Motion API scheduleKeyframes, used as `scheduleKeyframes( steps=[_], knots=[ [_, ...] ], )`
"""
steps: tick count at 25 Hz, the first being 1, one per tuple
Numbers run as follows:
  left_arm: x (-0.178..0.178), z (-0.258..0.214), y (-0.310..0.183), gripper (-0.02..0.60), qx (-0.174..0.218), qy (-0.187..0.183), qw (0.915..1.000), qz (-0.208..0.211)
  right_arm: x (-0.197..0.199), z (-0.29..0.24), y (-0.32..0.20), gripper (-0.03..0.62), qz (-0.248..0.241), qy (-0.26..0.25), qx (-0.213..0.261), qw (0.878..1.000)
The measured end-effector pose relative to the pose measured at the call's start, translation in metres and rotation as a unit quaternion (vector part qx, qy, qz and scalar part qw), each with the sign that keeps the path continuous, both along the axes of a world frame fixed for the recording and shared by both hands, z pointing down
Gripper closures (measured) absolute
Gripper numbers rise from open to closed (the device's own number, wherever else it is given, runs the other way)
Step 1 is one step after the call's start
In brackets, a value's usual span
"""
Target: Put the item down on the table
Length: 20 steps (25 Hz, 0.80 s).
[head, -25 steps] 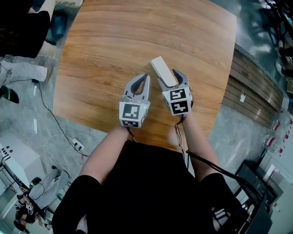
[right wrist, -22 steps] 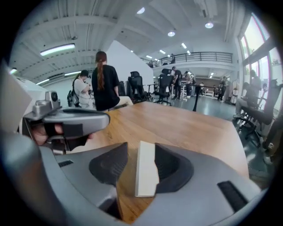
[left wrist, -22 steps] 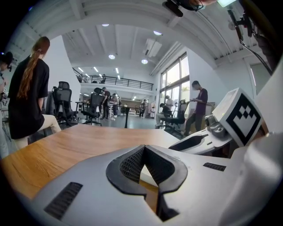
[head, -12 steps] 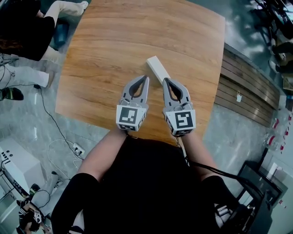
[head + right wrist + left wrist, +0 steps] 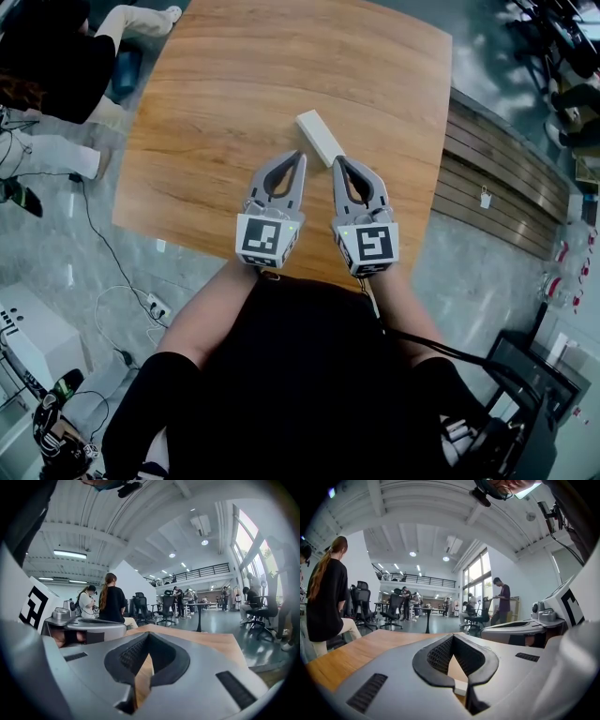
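Note:
The item is a white rectangular block point(image 5: 319, 137) lying flat on the wooden table point(image 5: 225, 84), near its middle. My right gripper point(image 5: 337, 161) is shut and holds nothing; its tips sit just short of the block's near end. My left gripper point(image 5: 298, 155) is beside it on the left, shut and empty as well, a little left of the block. In the left gripper view the jaws point(image 5: 452, 636) meet at the tips with nothing between them. The right gripper view shows the same closed jaws point(image 5: 147, 634) over bare wood.
The table's near edge point(image 5: 309, 272) runs just under both grippers, by the person's body. A seated person point(image 5: 56, 66) is at the far left by the table corner. Cables point(image 5: 112, 281) lie on the floor at left. A slatted wooden bench point(image 5: 506, 197) stands to the right.
The right gripper's jaws stood open round the block a second ago; they have since let it go, pulled back toward the person and shut. The block now rests on the table.

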<state>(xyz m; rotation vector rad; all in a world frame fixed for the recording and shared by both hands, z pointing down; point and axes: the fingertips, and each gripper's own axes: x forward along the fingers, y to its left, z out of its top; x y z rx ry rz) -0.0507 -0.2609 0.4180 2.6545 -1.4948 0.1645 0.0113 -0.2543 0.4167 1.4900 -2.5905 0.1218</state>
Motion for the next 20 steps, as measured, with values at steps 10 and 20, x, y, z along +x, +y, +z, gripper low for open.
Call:
scheduleKeyframes(
  steps=[10,20],
  knots=[
    [-0.0021,0.0005,0.0032,0.578,-0.001,0.0,1.0,-0.006,-0.0008,-0.0083,0.002,0.583,-0.003,-0.003,0.009,1.0],
    [-0.0045,0.0031,-0.0044,0.578,-0.004,0.001,1.0,-0.008,-0.0035,-0.0032,-0.0055,0.583,-0.006,0.001,0.002,1.0]
  ],
)
